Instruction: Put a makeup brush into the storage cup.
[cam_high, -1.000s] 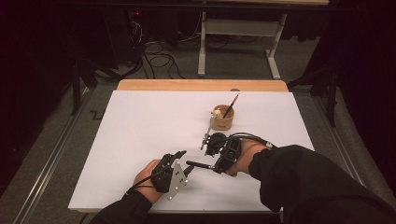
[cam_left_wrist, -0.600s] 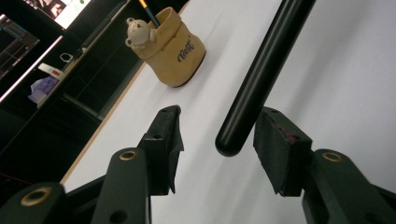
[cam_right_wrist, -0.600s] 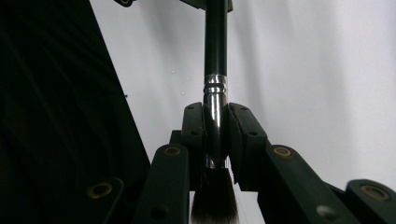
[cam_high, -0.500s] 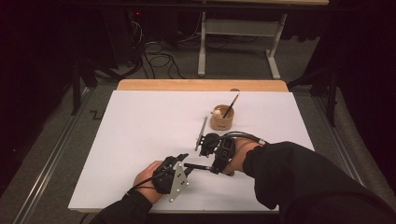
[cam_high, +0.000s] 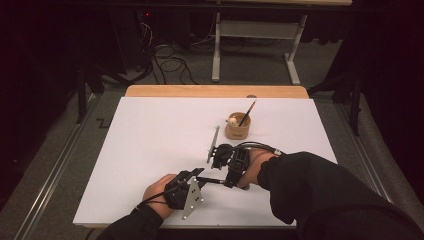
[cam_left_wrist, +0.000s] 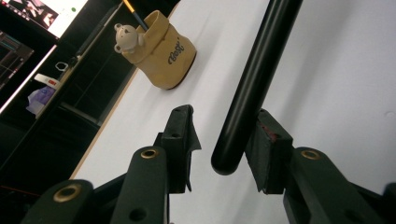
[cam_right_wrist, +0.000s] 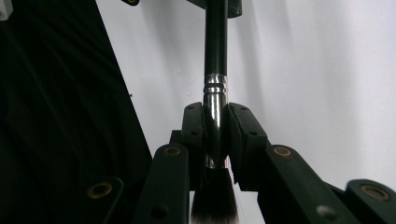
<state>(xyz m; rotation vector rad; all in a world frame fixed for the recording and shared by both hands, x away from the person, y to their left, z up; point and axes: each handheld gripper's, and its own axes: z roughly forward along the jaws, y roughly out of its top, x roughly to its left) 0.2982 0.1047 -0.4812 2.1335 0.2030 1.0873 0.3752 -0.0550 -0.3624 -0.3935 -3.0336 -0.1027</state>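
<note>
The right gripper (cam_right_wrist: 215, 140) is clamped tight on a brush (cam_right_wrist: 215, 70). Its two black jaws squeeze the shiny metal part of the brush, just above the soft hairs. The hairs hang down between the jaws at the bottom of the right gripper view. The long black handle runs straight away from that gripper, over the white table (cam_right_wrist: 327, 84).

The left gripper (cam_left_wrist: 224, 140) sits at the other end of the brush. The round black end of the handle (cam_left_wrist: 254, 88) is between its two jaws. The jaws have just been closing in on it. One jaw is right against the handle, and the other jaw has a small gap beside it, so the handle is not pinched yet.

In the high view both grippers are low over the near part of the table (cam_high: 150, 130), close to each other. The left gripper (cam_high: 199, 176) is by the near edge and the right gripper (cam_high: 222, 162) is just past it. A thin grey stick (cam_high: 214, 144) lies on the table just beyond the right gripper.

A tan cup (cam_high: 238, 127) with a little bear on it stands farther back. A pencil (cam_high: 247, 112) leans in the cup
</note>
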